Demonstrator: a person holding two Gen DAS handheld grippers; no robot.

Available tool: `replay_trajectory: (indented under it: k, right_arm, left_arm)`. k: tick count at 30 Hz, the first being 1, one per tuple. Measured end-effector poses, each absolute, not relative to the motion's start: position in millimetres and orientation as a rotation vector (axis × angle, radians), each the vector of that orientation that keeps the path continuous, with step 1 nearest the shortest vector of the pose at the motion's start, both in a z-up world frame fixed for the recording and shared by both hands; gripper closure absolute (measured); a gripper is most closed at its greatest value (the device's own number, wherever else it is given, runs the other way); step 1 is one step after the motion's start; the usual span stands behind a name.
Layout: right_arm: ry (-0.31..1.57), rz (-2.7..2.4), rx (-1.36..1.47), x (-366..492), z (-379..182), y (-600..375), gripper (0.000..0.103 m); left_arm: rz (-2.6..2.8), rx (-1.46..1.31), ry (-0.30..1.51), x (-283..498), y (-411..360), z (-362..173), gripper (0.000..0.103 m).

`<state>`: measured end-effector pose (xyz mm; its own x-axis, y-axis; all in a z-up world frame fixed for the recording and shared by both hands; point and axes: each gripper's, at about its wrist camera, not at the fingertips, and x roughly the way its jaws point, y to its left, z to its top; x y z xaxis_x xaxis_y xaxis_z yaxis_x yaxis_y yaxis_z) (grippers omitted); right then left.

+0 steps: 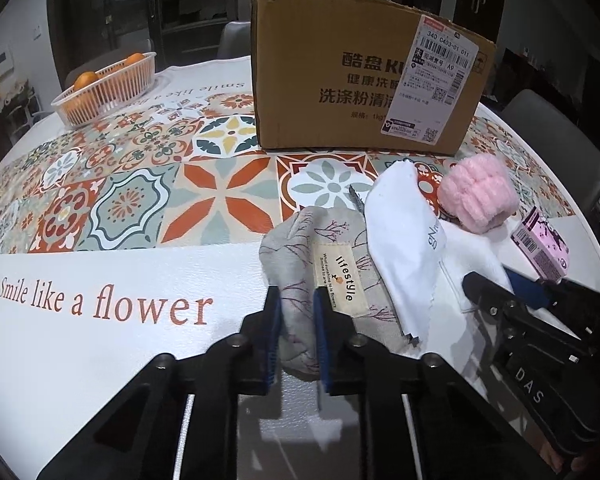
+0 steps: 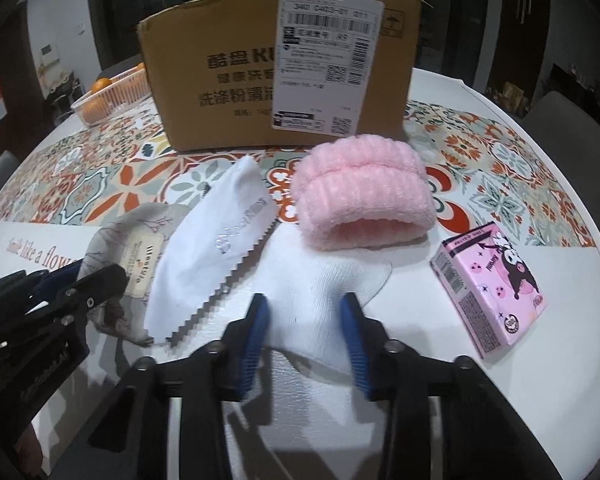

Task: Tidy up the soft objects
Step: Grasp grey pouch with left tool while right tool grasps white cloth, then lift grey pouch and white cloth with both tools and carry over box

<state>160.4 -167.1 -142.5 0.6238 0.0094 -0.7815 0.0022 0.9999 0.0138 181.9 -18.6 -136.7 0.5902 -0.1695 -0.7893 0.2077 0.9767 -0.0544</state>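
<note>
Left wrist view shows the left hand-held gripper [image 1: 296, 300] clenched on the grey pouch [image 1: 320, 256]. Right hand-held gripper [image 2: 305, 308] straddles the white sock [image 2: 324, 300], released; it should close squarely before lifting toward the box [image 2: 228, 76].

Fluffy pink headband [image 2: 362, 192]; matt cardboard box [image 1: 360, 80]; glossy tablecloth [image 1: 100, 216].

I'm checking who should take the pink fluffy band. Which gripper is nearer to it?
Right. The right gripper straddles the white sock directly in front of the pink band. The left gripper is farther off to the left, pinching the grey pouch.
</note>
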Motion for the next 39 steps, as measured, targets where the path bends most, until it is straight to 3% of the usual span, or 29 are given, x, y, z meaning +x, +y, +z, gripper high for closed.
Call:
replay_trajectory:
  k: [1,6,39]
  right_arm:
    - [0.898,0.010,0.017,160.2,-142.1,-166.0,0.087]
    - [0.910,0.028,0.055,158.7,-140.7,-166.5,0.094]
    - [0.668,0.044,0.106,102.0,-51.2,-167.7,0.094]
  left_arm:
    - [-0.226,0.038,0.911,181.3,-18.0,-135.8,0.089]
    - [-0.226,0.030,0.868,174.2,-15.5,-126.9,0.092]
    - [-0.213,0.028,0.547,113.5,-11.1,-27.2,0.092]
